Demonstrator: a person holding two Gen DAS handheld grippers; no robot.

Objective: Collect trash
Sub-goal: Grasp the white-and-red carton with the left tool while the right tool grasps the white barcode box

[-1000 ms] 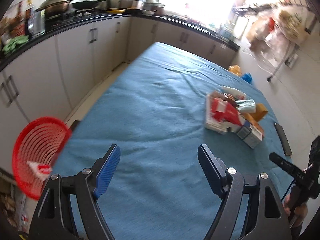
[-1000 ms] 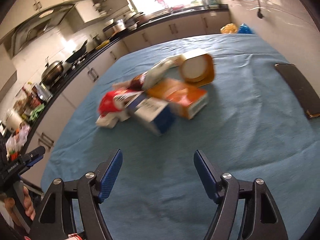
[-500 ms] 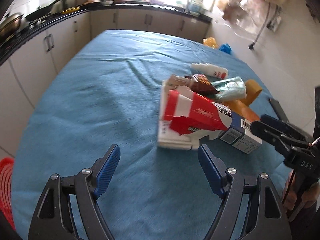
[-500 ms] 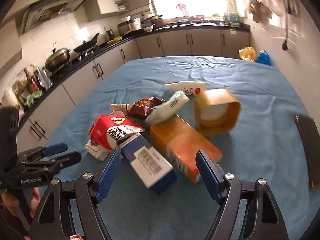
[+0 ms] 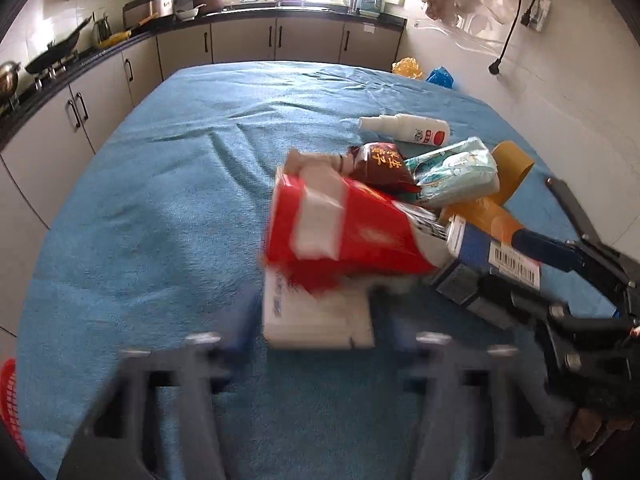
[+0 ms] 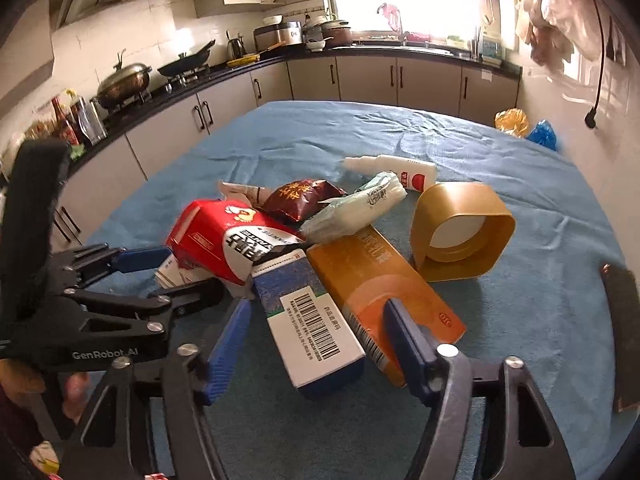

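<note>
A heap of trash lies on the blue-covered table [image 5: 168, 184]: a red carton [image 5: 344, 228] over a white box [image 5: 316, 316], a blue-and-white box [image 6: 312, 328], an orange box [image 6: 380, 280], a brown snack bag [image 6: 304, 198], a pale green packet [image 6: 356, 208], a white bottle [image 6: 392, 166] and a gold tub [image 6: 460, 228]. My left gripper [image 5: 320, 332] is open, its jaws either side of the white box, blurred. My right gripper [image 6: 316, 336] is open, its jaws either side of the blue-and-white box. Each gripper shows in the other's view.
A red basket [image 5: 10, 404] hangs at the table's near left edge. A dark flat object [image 6: 624, 328] lies near the table's right edge. Kitchen counters [image 6: 192, 80] with pans run along the left and far sides. Yellow and blue bags [image 5: 424, 72] lie on the floor beyond.
Both grippers have moved forward to the heap. The left now straddles the white box; the right now straddles the blue-and-white box. Both stay open.
</note>
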